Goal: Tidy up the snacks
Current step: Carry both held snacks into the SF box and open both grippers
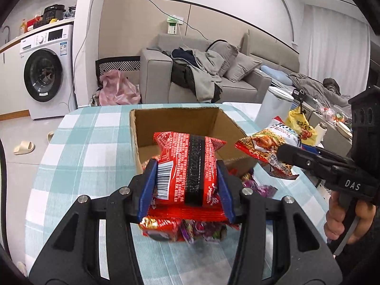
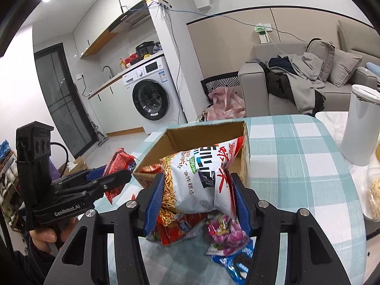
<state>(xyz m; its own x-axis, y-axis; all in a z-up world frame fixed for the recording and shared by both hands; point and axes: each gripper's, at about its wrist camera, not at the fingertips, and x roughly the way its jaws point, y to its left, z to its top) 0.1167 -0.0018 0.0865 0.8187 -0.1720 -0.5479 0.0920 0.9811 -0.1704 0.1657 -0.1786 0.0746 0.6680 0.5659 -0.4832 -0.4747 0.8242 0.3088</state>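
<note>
Left wrist: left hand-held gripper (image 1: 186,178) clamps red packet (image 1: 187,168) | box (image 1: 180,123) beyond

"DAS" is printed on the right claw (image 1: 285,152); "GenRobot.AI" on the left claw (image 2: 123,178); the white snack bag (image 2: 201,180) reads, perhaps, "油炸糕点".

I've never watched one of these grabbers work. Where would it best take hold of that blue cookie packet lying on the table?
Judging by how the blue cookie packet lies flat on the tablecloth, probably across its narrow width near one crimped end, from above; the pink packet overlaps its far end.

Both wrist views close, facing shared cardboard box (image 1: 180,128) (image 2: 204,140), seemingly side-by-side.
</note>
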